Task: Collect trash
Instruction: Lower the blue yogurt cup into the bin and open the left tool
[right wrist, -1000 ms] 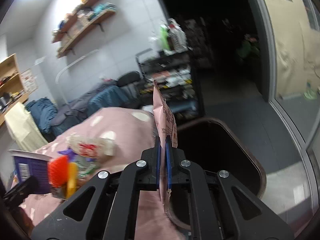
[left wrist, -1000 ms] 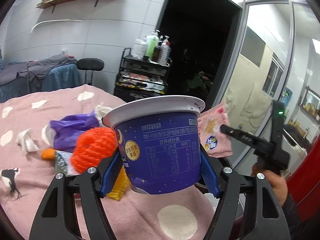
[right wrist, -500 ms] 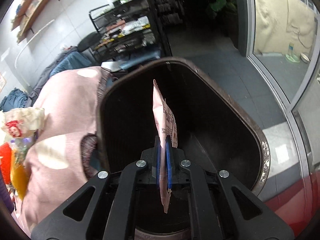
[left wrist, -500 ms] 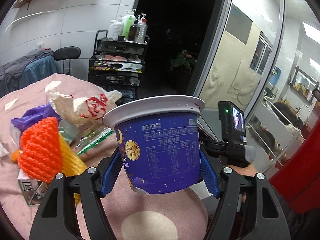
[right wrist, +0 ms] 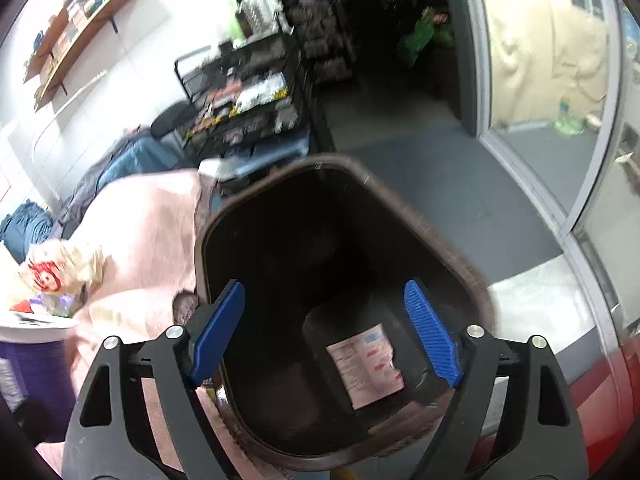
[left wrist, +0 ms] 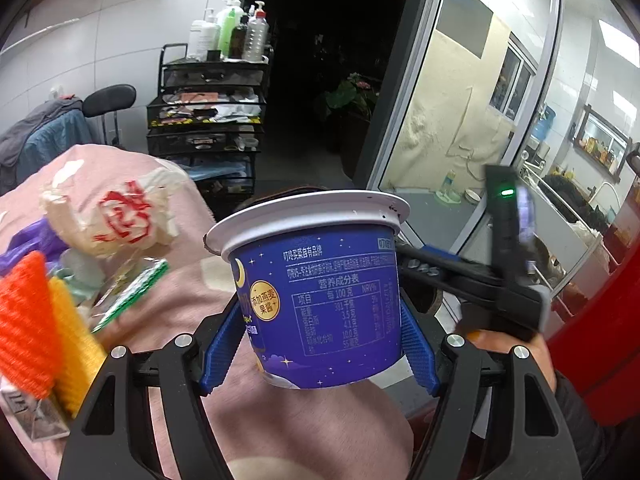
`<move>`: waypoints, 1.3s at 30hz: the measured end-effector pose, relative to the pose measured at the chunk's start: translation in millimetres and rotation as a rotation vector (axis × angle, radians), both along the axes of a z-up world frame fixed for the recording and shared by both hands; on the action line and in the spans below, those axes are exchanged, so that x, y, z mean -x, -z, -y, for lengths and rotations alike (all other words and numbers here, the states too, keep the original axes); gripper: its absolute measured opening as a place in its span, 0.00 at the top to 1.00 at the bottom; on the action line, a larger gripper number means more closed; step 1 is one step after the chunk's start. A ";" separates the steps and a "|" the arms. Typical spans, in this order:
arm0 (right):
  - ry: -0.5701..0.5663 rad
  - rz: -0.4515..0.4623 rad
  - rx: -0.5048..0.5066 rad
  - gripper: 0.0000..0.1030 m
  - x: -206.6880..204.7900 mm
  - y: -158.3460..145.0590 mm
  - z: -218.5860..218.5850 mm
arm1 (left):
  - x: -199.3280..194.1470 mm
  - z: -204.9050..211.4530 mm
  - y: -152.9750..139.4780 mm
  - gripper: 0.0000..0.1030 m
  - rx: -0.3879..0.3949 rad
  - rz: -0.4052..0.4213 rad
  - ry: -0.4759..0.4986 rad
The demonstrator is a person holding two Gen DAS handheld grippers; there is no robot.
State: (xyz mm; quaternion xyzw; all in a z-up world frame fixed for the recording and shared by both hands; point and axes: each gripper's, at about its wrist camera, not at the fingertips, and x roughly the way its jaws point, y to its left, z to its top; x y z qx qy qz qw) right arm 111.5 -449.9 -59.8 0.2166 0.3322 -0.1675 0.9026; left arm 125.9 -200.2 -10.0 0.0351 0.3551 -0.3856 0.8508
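The left gripper, a black frame with ribbed blue pads, pinches a squat, tapering blue paper tub by its lower sides; the tub has a wide white rim, a printed label with a gold round sticker and small stars, and sits upright between the pads. The right gripper, of the same build, hangs over the mouth of a dark, smooth-walled plastic bin with a brown rounded rim; its jaws are opening and nothing is between them. A flat pink printed sachet lies loose inside the bin, low against the wall near the bottom. In the left wrist view the right tool shows as a black bar with a green light, held by a hand in a dark sleeve. The bin stands just beside a bed or table covered with a soft pink blanket with pale spots. On it lie more scraps: a crumpled white plastic bag with red print, an orange foam net sleeve touching a yellow one, a green-edged clear wrapper and purple plastic. Behind are a black wire-mesh cart with pump bottles on top, white wall tiles, a grey floor and a glass door.
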 end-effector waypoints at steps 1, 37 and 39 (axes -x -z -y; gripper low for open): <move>0.009 0.007 0.012 0.18 3.1 -4.4 1.4 | -2.0 3.5 0.9 0.32 0.000 -0.009 0.004; 0.195 0.052 0.093 0.13 75.4 -25.1 41.9 | -43.3 108.4 37.2 0.06 -0.188 -0.125 0.078; 0.185 0.057 0.097 0.13 75.4 -26.3 38.8 | -37.5 104.4 29.6 0.06 -0.179 -0.087 0.081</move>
